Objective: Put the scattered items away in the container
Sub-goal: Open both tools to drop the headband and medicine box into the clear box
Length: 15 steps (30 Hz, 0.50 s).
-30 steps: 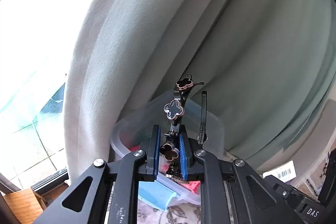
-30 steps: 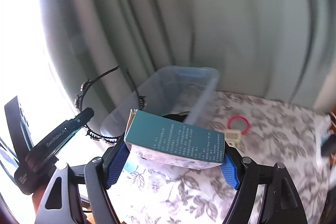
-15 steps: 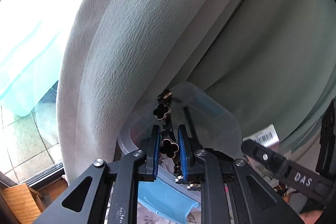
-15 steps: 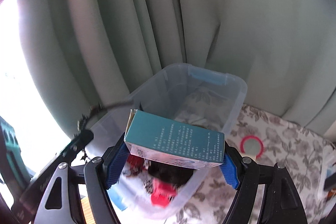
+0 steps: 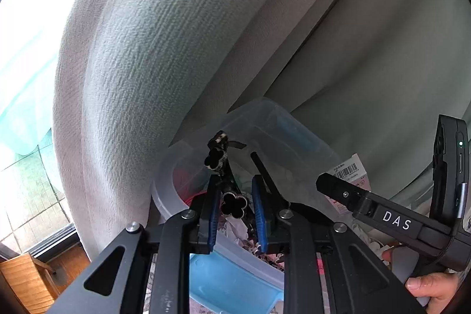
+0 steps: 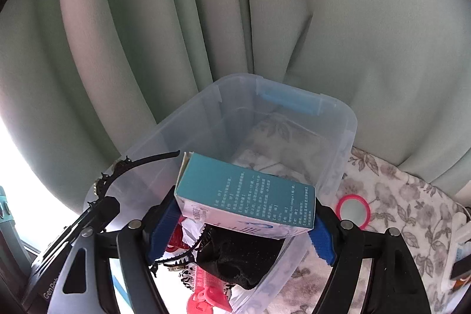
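My left gripper [image 5: 234, 208] has its jaws slightly parted around a black headband with clover charms [image 5: 232, 203], over the near end of the clear plastic bin [image 5: 279, 125]. The headband [image 6: 132, 167] also shows in the right wrist view, arching over the bin's left rim. My right gripper [image 6: 241, 221] is shut on a teal and white carton [image 6: 250, 196] and holds it above the bin [image 6: 338, 119]. Inside the bin lie a black hair claw [image 6: 235, 258], a red clip [image 6: 206, 296] and other small items.
Pale green curtains [image 6: 206, 19] hang close behind the bin. A floral cloth [image 6: 397, 196] covers the table, with a small pink-rimmed mirror [image 6: 353, 211] to the right of the bin. A window [image 5: 23, 78] is at the left.
Both grippers have moved in over the bin. The left gripper's jaws have parted a little around the headband, which sits lower. The carton is now above the bin's inside.
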Available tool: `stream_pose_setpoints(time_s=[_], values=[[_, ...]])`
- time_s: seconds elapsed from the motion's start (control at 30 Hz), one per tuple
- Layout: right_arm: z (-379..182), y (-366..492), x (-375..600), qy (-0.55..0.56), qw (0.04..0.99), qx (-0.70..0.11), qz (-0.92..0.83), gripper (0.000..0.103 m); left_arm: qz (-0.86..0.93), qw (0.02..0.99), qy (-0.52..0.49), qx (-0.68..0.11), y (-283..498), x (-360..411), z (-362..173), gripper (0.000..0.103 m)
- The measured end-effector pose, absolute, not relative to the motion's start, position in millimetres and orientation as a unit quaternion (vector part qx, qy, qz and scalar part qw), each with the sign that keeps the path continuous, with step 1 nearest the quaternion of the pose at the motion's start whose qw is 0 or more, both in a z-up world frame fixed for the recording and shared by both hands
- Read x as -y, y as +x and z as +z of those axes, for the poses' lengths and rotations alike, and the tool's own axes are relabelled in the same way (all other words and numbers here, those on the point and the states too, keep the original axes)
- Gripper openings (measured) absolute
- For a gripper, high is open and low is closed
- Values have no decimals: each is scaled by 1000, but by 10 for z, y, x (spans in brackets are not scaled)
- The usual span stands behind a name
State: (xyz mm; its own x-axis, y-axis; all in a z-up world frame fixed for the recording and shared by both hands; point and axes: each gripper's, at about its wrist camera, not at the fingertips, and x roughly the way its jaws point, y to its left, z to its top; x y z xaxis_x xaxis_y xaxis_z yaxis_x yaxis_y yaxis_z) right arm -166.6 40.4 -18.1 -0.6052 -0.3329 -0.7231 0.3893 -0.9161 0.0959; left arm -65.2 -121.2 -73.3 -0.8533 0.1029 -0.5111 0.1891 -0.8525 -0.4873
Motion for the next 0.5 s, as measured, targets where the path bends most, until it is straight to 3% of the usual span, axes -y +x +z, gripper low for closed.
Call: stream_pose_setpoints(time_s=[0.1,0.3,0.4,0.5], values=[[-187,-1657,-393,399,205,-37,-893,81,-922,20,271,-275,-642,1224,-721,24],[-101,-1585,-415,389,201,-39,-898,84,-921,11,272,-278,-606,1214,-667,40],[-64,-1552,-423,387,201,-39,-899,86,-920,10,273,-280,-589,1221,-640,41],[-37,-1500,-414,384,202,-45,-900,88,-921,12,273,-278,-564,1227,-608,51]])
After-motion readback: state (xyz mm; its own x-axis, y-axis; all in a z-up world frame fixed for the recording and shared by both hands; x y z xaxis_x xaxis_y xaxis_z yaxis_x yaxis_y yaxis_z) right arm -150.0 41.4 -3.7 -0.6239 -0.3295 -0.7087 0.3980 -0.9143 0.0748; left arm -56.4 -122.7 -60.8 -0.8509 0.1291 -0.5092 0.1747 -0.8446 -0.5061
